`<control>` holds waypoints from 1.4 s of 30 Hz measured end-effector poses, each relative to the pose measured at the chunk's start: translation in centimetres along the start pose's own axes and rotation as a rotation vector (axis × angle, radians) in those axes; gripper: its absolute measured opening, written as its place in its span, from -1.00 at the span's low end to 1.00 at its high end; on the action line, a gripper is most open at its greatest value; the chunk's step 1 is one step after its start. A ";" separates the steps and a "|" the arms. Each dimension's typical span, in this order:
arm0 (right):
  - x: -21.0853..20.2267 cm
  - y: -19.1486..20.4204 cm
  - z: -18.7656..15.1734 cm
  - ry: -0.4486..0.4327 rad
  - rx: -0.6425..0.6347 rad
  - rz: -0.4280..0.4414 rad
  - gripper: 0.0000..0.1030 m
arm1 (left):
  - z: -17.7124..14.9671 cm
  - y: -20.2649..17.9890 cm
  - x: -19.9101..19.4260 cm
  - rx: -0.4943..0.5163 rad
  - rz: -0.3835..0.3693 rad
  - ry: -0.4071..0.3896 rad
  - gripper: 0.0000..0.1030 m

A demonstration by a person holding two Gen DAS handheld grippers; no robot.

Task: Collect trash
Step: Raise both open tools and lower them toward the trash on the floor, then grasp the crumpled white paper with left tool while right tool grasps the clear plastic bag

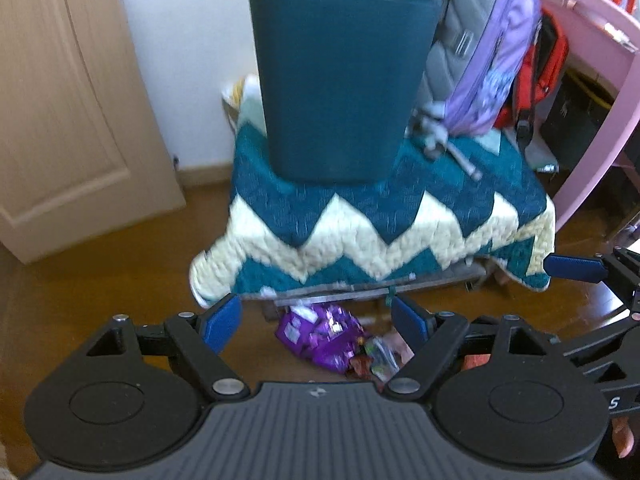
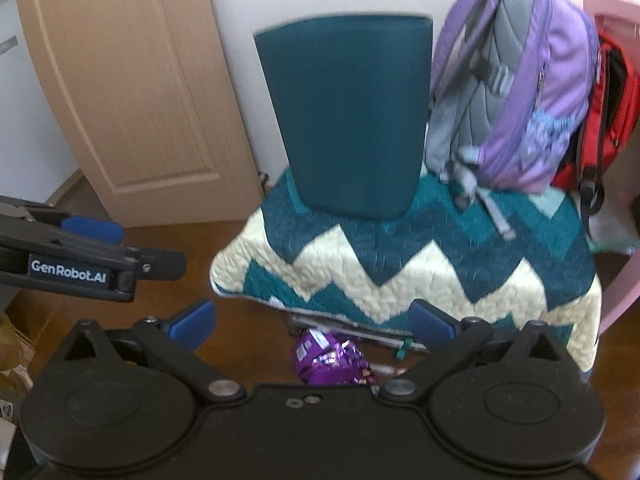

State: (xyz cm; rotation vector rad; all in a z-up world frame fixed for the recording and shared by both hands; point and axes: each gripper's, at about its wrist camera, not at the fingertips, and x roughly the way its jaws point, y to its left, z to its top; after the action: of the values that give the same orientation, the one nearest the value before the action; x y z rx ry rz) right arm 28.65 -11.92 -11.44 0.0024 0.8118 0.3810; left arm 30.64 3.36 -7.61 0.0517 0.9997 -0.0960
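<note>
A crumpled purple foil wrapper point(image 1: 324, 338) lies on the brown wooden floor just under the front edge of a chair, with smaller colourful wrappers point(image 1: 378, 356) beside it on the right. In the right wrist view the purple wrapper point(image 2: 332, 358) shows between the fingers, partly hidden by the gripper body. My left gripper point(image 1: 318, 318) hangs above and in front of the wrappers, open, nothing between its blue pads. My right gripper point(image 2: 312, 326) is also open wide and empty. The right gripper's blue pad point(image 1: 576, 267) shows at the right edge of the left wrist view.
A chair with a dark teal backrest point(image 1: 340, 80) is draped with a teal and cream zigzag quilt point(image 1: 384, 232). A purple backpack point(image 1: 480, 48) and a red bag point(image 1: 536, 76) rest on it. A beige door point(image 1: 72, 120) stands left, pink furniture point(image 1: 600, 80) right. Cardboard boxes point(image 2: 16, 344) lie far left.
</note>
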 end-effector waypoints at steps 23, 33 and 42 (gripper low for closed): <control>20.1 -6.2 -8.5 0.358 0.220 -0.055 0.99 | -6.4 2.8 22.6 -0.038 0.030 0.389 0.64; 30.0 -8.7 -14.6 0.545 0.194 -0.072 0.71 | -11.4 1.8 33.8 0.154 0.021 0.579 0.64; 36.9 -10.4 -18.7 0.618 0.070 -0.057 0.46 | -14.9 2.5 41.0 0.236 -0.053 0.636 0.64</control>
State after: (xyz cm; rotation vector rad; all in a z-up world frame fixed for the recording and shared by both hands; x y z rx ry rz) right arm 41.91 -11.94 -51.97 -0.0767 1.4319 0.2995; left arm 40.40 4.77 -50.15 0.2849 1.6217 -0.2567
